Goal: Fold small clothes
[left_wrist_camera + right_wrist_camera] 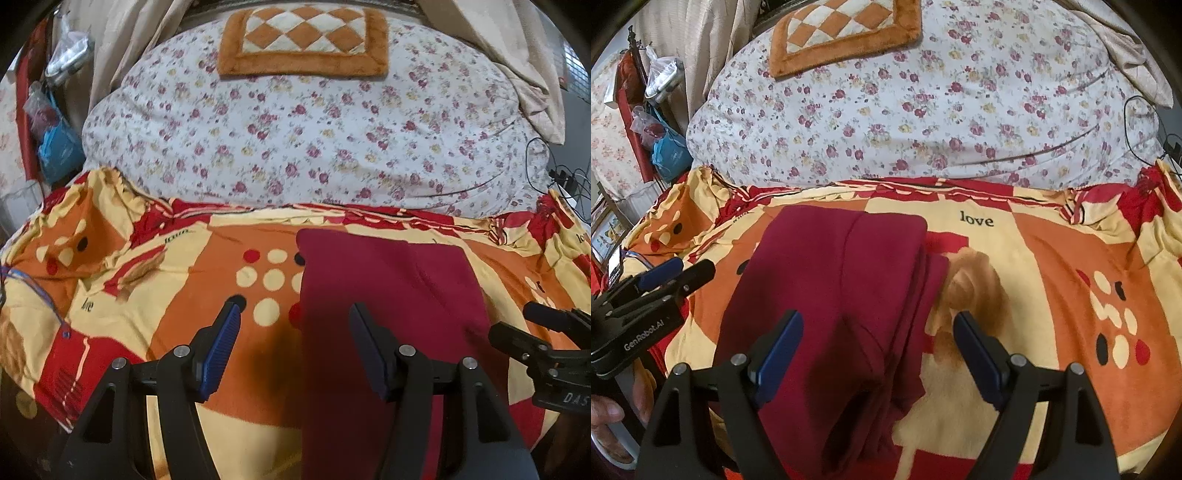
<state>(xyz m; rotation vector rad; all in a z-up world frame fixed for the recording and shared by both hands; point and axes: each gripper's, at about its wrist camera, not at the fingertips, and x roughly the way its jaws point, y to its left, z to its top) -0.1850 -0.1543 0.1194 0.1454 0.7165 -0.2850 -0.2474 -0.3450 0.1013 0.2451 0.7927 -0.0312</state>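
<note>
A dark red garment (391, 295) lies folded lengthwise on the patterned orange, red and cream bedspread (177, 280). In the right wrist view the same garment (846, 288) runs from the far fold down under the camera, its layered edge on the right. My left gripper (293, 314) hovers open over the garment's left edge, nothing between its blue pads. Above the garment's near part, my right gripper (877, 321) stands wide open and empty. Each gripper shows in the other's view: the right gripper (543, 332) at the right edge, the left gripper (672, 275) at the left.
A white quilt with small flowers (303, 133) is piled behind the bedspread, with an orange checkered cushion (303, 37) on top. Bags and clutter (55, 122) hang at the far left. Dark cables (565, 177) lie at the right. A hand (605, 417) shows at lower left.
</note>
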